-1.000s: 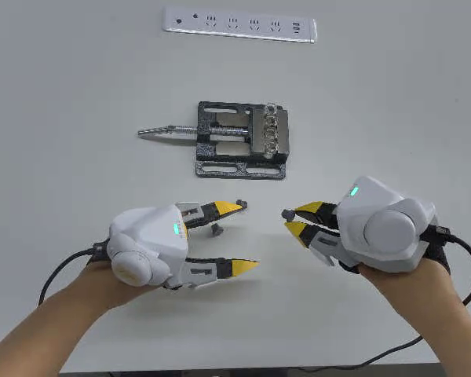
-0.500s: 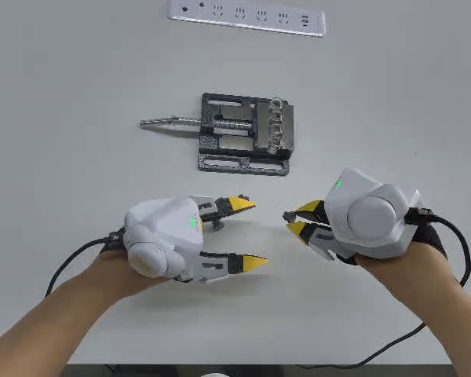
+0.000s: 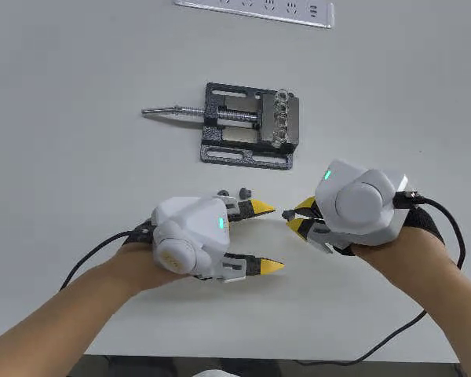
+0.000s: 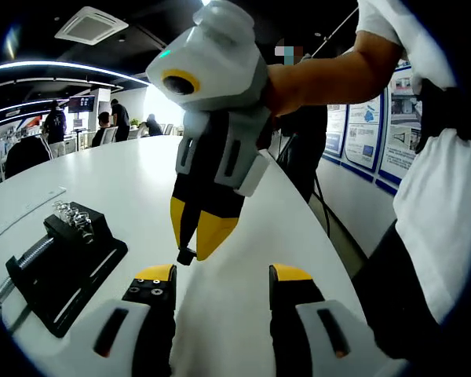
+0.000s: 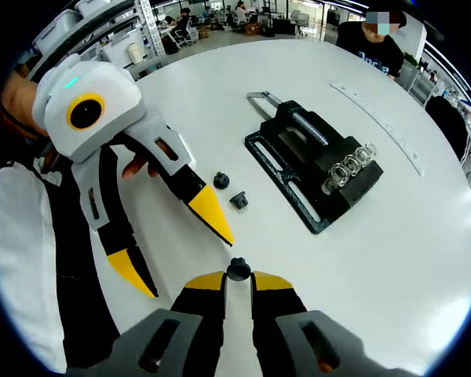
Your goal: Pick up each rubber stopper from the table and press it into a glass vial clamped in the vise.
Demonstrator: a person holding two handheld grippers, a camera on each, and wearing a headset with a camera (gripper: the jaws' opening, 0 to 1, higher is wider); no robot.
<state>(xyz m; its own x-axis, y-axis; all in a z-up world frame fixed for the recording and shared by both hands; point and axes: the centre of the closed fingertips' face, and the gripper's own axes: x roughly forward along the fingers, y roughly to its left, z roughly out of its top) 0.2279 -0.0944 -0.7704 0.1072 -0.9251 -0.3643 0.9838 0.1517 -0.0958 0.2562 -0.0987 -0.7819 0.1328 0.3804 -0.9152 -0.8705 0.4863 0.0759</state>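
Have rubber stopper (image 5: 238, 269) pinched in right gripper (image 3: 297, 221) tips. Hold left gripper (image 3: 272, 237) wide open, empty. See two more stoppers (image 3: 223, 192) loose on table (image 3: 78, 173) between left gripper and vise (image 3: 228, 148) with glass vials (image 3: 281, 119).

left tool (image 3: 275, 237) jaws spread | right tool (image 3: 290, 221) jaws pinching stopper (image 5: 238, 269) | tips facing, close
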